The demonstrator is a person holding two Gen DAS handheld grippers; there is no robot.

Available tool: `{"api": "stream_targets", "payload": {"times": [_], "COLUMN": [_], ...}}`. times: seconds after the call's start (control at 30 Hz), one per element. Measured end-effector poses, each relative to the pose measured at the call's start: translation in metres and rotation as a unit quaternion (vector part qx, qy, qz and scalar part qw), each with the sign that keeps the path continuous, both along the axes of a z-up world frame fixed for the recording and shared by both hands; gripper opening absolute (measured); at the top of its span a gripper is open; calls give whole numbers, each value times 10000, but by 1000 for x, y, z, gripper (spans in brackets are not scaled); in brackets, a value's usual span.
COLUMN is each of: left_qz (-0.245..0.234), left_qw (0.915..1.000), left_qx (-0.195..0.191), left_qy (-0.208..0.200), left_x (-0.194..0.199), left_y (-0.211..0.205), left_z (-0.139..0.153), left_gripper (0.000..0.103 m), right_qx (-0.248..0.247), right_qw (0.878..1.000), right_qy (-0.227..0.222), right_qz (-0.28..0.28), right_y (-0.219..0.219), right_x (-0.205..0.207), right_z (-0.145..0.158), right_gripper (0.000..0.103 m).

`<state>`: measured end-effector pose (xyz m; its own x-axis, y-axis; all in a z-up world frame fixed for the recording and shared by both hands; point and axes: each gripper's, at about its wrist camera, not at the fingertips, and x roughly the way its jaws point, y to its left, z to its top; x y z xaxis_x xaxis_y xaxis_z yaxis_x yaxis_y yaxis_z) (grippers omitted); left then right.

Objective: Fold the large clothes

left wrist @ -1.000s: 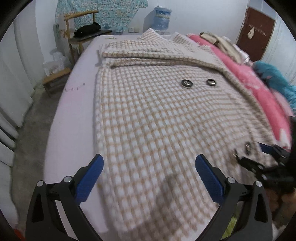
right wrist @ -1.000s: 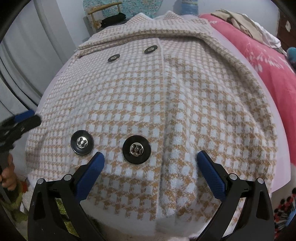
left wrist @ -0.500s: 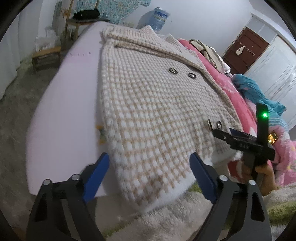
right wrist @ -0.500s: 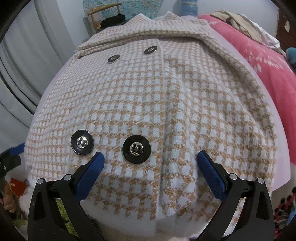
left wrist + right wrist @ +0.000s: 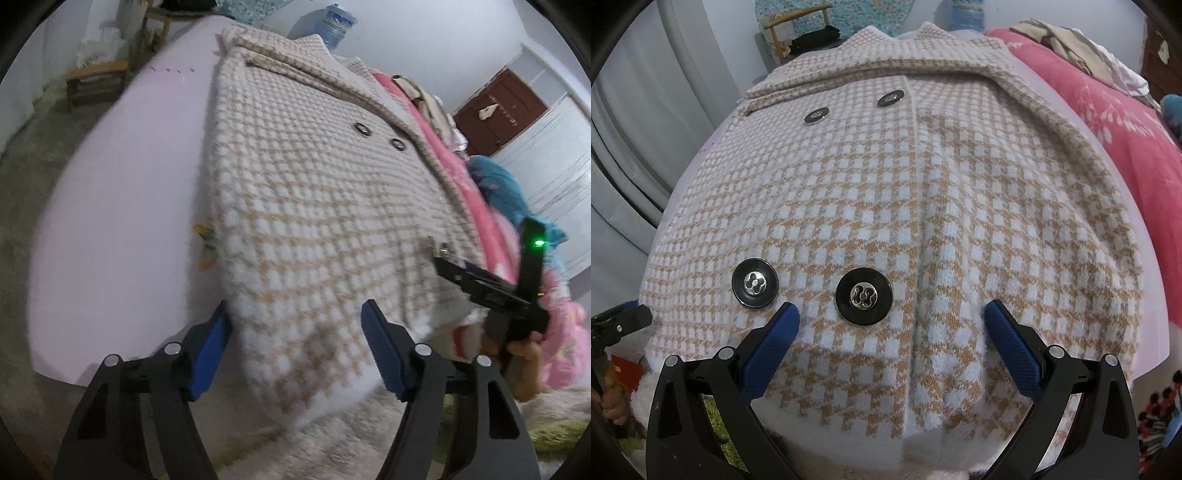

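Observation:
A large beige-and-white checked coat (image 5: 314,192) lies flat, front up, on a pale lilac bed (image 5: 122,206), its hem hanging over the near edge. My left gripper (image 5: 299,332) straddles the hem's lower-left corner. Its jaws are closing, with cloth between the blue pads (image 5: 214,347), and no squeeze shows. In the right wrist view the coat (image 5: 923,206) fills the frame. My right gripper (image 5: 890,328) stands open just over the hem, below two black buttons (image 5: 864,295). The same right gripper (image 5: 480,284) shows at the right of the left wrist view, held by a hand.
A pink blanket (image 5: 454,173) and a teal cloth (image 5: 498,184) lie along the coat's right side. A wooden chair (image 5: 798,26), a stool (image 5: 96,77) and a water bottle (image 5: 336,26) stand beyond the bed. A shaggy rug (image 5: 332,443) covers the floor below the hem.
My left gripper has dropped and swung to the coat's lower-left corner, rolling as it went, and its jaws have narrowed. The right gripper has stayed where it was.

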<state>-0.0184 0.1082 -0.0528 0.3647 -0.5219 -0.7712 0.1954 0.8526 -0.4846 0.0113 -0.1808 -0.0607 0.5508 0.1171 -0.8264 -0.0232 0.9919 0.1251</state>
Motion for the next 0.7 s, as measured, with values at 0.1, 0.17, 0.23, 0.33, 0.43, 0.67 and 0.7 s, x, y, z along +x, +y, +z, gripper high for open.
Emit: {"api": "stream_targets", "payload": {"times": [0.1, 0.17, 0.23, 0.33, 0.43, 0.67, 0.7], "left_qz": [-114, -174, -175, -110, 45, 34, 29], "left_qw": [9998, 9995, 9992, 9981, 9928, 9872, 9871], "left_qx": [-155, -178, -253, -461, -1132, -1573, -1581], "left_qy": [104, 170, 266, 388, 385, 252, 265], "left_x": [-5, -8, -10, -12, -13, -9, -8], "left_y": [-2, -2, 0, 3, 13, 11, 10], "left_z": [-1, -1, -2, -5, 0, 7, 5], "left_gripper": [67, 66, 63, 59, 56, 56, 56], "right_qx": [11, 11, 16, 26, 29, 35, 35], "right_qw": [10000, 10000, 10000, 10000, 10000, 10000, 10000], "right_qy": [-26, -43, -44, -45, -48, -59, -63], "right_qz": [-4, -11, -7, -7, -6, -19, -20], "right_y": [1, 2, 2, 3, 3, 5, 4], "right_x": [1, 0, 0, 0, 0, -1, -1], "right_z": [1, 1, 1, 1, 1, 1, 1], "right_gripper": [96, 96, 96, 96, 96, 96, 96]}}
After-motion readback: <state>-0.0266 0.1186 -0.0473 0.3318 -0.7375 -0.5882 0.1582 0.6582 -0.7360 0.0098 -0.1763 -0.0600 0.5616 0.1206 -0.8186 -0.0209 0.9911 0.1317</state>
